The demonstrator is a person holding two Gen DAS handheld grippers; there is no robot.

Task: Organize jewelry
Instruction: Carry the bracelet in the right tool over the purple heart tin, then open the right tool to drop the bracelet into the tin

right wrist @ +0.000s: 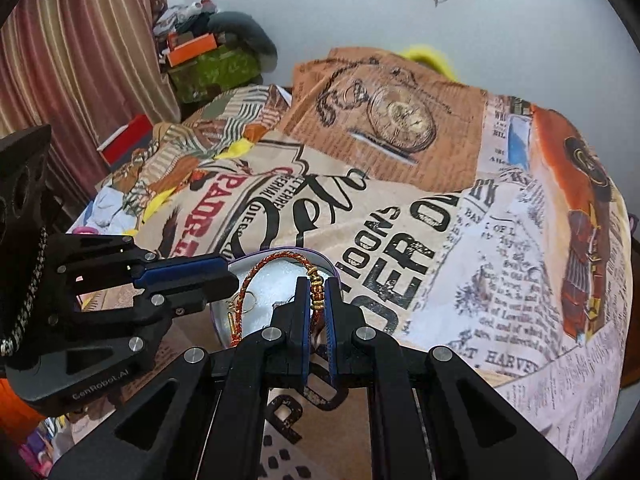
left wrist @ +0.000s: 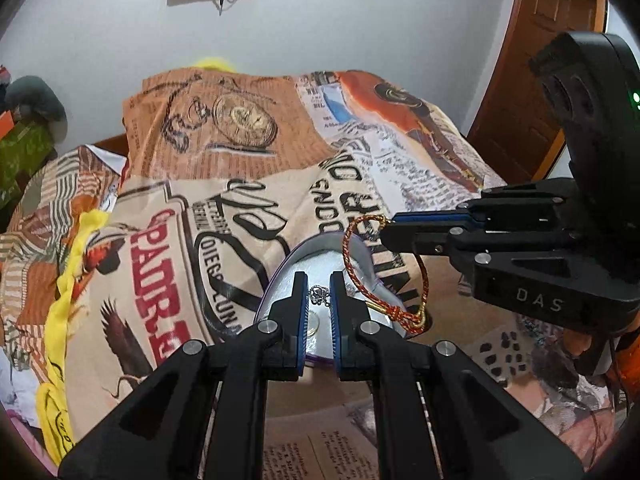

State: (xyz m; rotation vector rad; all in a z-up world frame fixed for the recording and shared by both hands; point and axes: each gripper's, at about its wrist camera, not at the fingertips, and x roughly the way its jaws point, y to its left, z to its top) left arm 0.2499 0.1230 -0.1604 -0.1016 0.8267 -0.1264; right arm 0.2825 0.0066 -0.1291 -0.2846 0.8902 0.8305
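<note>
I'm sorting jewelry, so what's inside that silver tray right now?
Inside the silver tray: a small silver charm and a gold ring. The left gripper hides the tray's near end.

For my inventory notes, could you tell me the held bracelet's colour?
Red and gold braided bracelet, clearest in the right wrist view.

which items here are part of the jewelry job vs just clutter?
In play:
- red-gold cord bracelet, pinched in the right gripper
- silver-lined jewelry case, purple rim
- small silver charm and ring in the case, between the left gripper fingers

Clutter:
- newspaper-print cloth
- yellow fabric
- green box
- curtain
- door
</note>
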